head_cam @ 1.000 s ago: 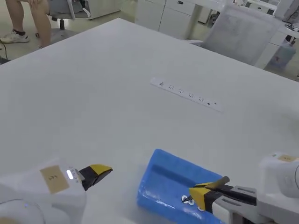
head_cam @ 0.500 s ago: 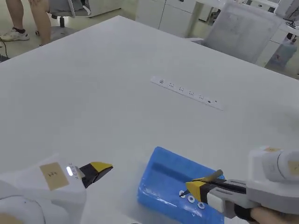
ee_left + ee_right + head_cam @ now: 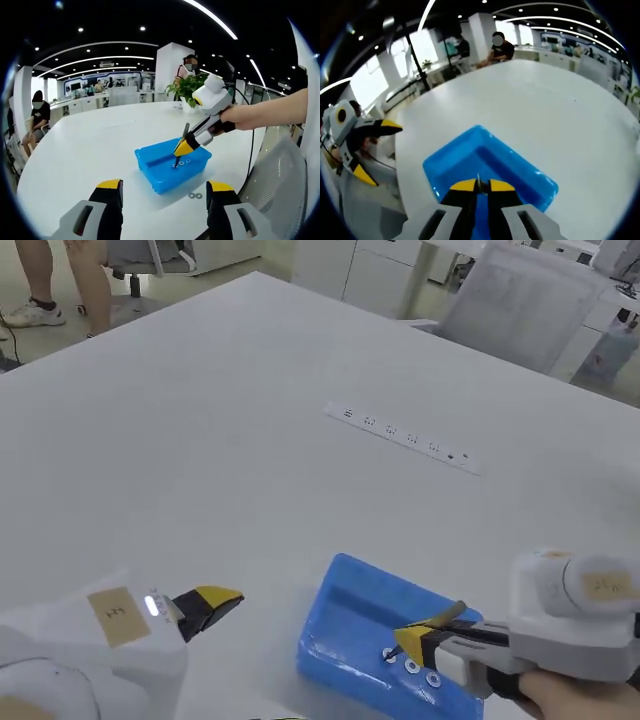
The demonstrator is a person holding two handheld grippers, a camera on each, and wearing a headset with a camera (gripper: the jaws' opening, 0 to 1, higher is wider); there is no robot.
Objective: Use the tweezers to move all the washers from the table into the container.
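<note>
Already we have washers (image 3: 412, 667) in the container (image 3: 345, 590), two more left on the tabletop (image 3: 200, 440); right gripper (image 3: 408, 640) clamps tweezers (image 3: 182, 142), left gripper (image 3: 165, 185) gapes.

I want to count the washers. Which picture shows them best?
The left gripper view: two washers on the table, more in the container. The head view shows three in the container. The right gripper view's jaws cover them.

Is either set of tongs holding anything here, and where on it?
Right tongs clamp the tweezers around mid-length, tips over the blue container. Left tongs are open, empty.
</note>
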